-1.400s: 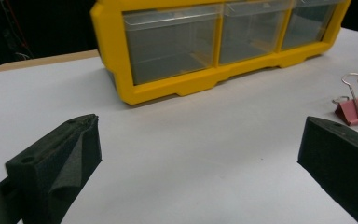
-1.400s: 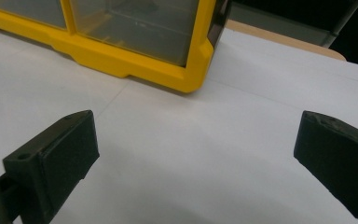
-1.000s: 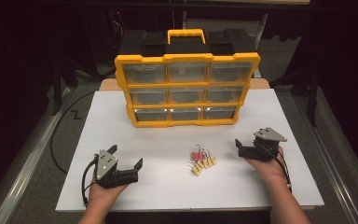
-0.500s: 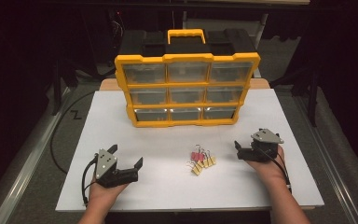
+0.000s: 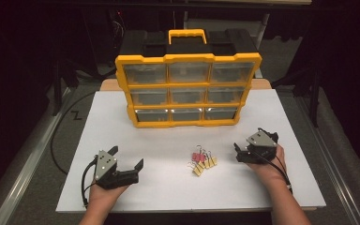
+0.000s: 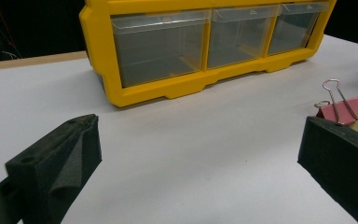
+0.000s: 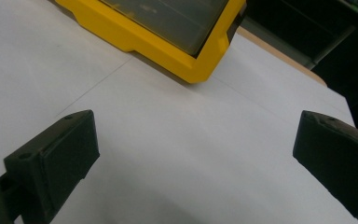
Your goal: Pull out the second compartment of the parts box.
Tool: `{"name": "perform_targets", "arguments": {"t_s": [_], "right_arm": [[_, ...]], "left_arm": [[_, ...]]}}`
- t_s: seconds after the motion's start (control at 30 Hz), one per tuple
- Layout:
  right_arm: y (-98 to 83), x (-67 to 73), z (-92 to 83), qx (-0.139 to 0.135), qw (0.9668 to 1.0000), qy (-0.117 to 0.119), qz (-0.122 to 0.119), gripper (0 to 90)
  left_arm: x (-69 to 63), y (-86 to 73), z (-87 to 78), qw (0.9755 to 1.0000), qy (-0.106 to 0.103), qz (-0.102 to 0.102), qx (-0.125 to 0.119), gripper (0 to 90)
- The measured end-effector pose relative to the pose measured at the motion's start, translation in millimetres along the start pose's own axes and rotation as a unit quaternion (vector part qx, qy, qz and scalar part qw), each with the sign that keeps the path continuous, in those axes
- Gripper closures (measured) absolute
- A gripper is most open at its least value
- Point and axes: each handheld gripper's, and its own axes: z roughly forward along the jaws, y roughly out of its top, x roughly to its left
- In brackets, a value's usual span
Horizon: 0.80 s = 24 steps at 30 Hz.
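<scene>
From above, the binder clips (image 5: 202,161) lie in a loose heap on the white table (image 5: 168,187), between the two hands and nearer the right gripper (image 5: 240,153). My worry is that heap: the wire handles look tangled, so a pinch on one clip could drag its neighbours along or scatter them. The left gripper (image 5: 126,161) rests well apart from the clips, jaws spread wide and holding nothing. The right one sits just beside the pile without touching it; how far it gapes is hard to judge from here. The yellow drawer box (image 5: 187,89) stands upright farther back, its drawers shut as far as I can see, so someone must pull one open before anything goes in.

In the left gripper view, the jaws stand far apart with bare table between them, and a pink clip (image 6: 342,109) peeks over the right-hand jaw.

In the right gripper view, the jaws are likewise spread wide and empty, aimed at the box corner (image 7: 200,65), not the clips.
</scene>
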Motion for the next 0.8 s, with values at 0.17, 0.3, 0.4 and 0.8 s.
{"name": "perform_targets", "arguments": {"t_s": [0.17, 0.3, 0.4, 0.8], "right_arm": [[0.8, 2.8, -0.5, -0.001, 0.9995, -0.009, -0.030, 1.3], [1.2, 4.7, -0.3, -0.001, 0.9984, -0.017, -0.054, 1.2], [0.7, 7.2, 0.9, 0.003, 0.9969, -0.021, -0.075, 1.3], [5.7, 16.9, -3.9, -0.005, 0.9870, -0.035, -0.157, 1.4]], "left_arm": [[0.5, -0.2, -0.6, 1.0000, 0.003, 0.004, 0.000, 0.3], [1.5, -0.4, -0.3, 1.0000, 0.006, 0.004, 0.001, 0.3], [1.7, -0.7, 0.3, 1.0000, 0.007, 0.004, 0.002, 0.3], [3.0, -0.2, -0.3, 0.9999, 0.011, 0.005, -0.003, 0.3]]}}
